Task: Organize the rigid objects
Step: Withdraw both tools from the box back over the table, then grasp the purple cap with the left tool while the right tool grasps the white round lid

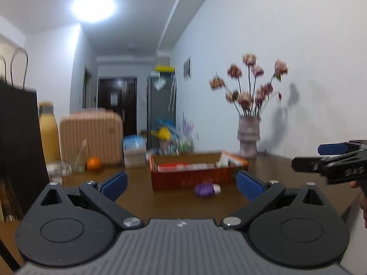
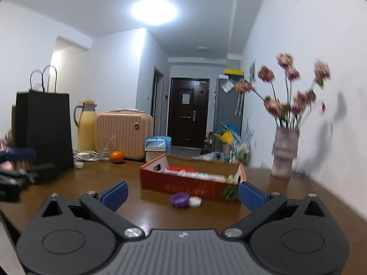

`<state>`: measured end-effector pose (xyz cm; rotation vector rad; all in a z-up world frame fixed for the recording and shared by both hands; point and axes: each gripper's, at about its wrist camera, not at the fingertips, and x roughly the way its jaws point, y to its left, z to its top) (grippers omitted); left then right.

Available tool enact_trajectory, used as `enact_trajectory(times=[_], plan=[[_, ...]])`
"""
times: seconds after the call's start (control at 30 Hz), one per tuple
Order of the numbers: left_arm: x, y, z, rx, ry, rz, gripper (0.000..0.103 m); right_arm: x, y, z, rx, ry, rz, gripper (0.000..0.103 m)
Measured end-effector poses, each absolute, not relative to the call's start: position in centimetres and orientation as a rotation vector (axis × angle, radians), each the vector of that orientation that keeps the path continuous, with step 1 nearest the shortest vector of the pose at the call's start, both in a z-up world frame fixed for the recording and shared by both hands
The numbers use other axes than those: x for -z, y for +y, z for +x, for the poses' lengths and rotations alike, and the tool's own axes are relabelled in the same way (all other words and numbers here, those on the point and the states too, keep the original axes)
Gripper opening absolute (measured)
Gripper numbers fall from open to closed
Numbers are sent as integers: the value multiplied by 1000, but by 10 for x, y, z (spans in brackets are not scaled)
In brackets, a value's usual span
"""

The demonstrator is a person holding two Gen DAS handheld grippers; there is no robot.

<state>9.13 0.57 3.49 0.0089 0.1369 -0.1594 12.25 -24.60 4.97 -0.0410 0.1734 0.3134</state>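
Blurred by motion, the contents of the red cardboard box (image 2: pixel 190 184) are hard to make out; only white and red packets can be told. Just in front of it, on the brown wooden table (image 2: pixel 91 183), a small purple-and-white object (image 2: pixel 184 200) lies, its kind unclear. The left gripper (image 1: pixel 182 183) is spread wide with nothing between its blue pads (image 1: pixel 114 184), and so is the right gripper (image 2: pixel 183 193). A black paper bag (image 2: pixel 49 126) is cut off at the left wrist view's edge. A yellow flask (image 2: pixel 86 128), a pink case (image 2: pixel 123 135), an orange (image 2: pixel 117 157) and a vase of flowers (image 2: pixel 284 153) stand behind, before white walls and a dark door (image 2: pixel 188 123).
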Motion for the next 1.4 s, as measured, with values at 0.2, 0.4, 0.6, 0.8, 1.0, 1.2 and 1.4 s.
enact_trajectory(times=[0.2,0.4,0.6,0.8,1.0,1.2,1.4], plan=[[-18,3,115,164,205,-3,103,-35,-253,127,-287,240,-29,103],[10,3,147,178,354,-4,103,-14,-254,158,-264,309,-11,103],[25,1,192,188,464,-39,103,4,-257,203,-245,391,4,103],[25,-12,242,214,495,-20,103,16,-256,252,-253,433,-6,102],[30,-29,299,253,543,6,103,25,-255,303,-264,466,-31,102],[35,-48,374,326,595,44,102,18,-261,365,-264,490,-47,102],[50,-54,433,404,632,-5,74,11,-261,434,-344,513,4,96]])
